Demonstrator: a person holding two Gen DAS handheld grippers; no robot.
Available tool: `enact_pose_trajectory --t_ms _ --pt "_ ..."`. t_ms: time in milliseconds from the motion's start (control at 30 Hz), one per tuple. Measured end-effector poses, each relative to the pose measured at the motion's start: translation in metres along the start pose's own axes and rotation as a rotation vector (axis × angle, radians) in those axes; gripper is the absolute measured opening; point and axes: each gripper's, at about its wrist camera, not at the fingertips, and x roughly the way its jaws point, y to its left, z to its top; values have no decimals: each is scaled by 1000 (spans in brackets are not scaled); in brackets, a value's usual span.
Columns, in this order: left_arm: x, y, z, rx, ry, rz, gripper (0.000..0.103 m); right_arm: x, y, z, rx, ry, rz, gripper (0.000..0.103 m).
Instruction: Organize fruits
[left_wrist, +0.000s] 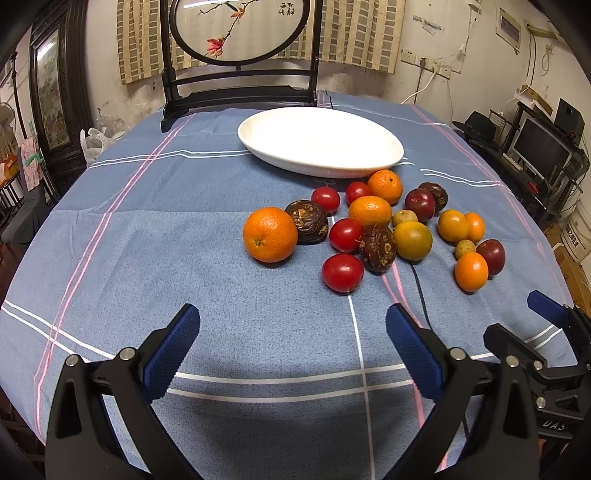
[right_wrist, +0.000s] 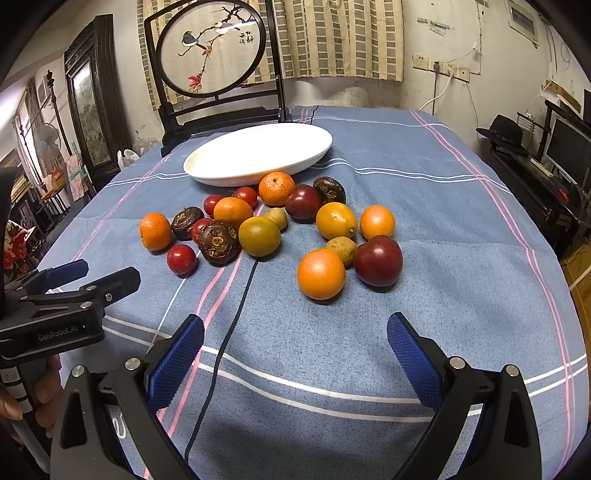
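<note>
Both grippers are hovering wide open and empty over the blue cloth (left_wrist: 184, 229), the left gripper (left_wrist: 291, 328) and right gripper (right_wrist: 295, 332) side by side with the fruits (right_wrist: 258, 229) lying scattered ahead of them. The nearest orange (right_wrist: 321, 273) is sitting just ahead of the right gripper, touching a plum (right_wrist: 378, 260), so the right looks better placed to start. The white plate (right_wrist: 258, 153) is waiting empty beyond the pile.
</note>
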Motion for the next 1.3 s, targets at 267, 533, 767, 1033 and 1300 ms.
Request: enact_pose_trajectory --t_ms 267,533,767,1033,1300 --pt "3 3 1 4 -13 8 99 6 -10 2 20 21 -41 99" --pt "4 4 2 6 -5 4 99 10 -3 3 15 30 -29 99" --pt "3 4 1 12 -8 5 99 10 -5 2 21 36 -31 99" --pt "4 8 -1 10 2 1 99 19 -11 3 33 64 -13 99" --pt "7 16 -3 27 11 13 99 52 -10 15 50 162 18 84"
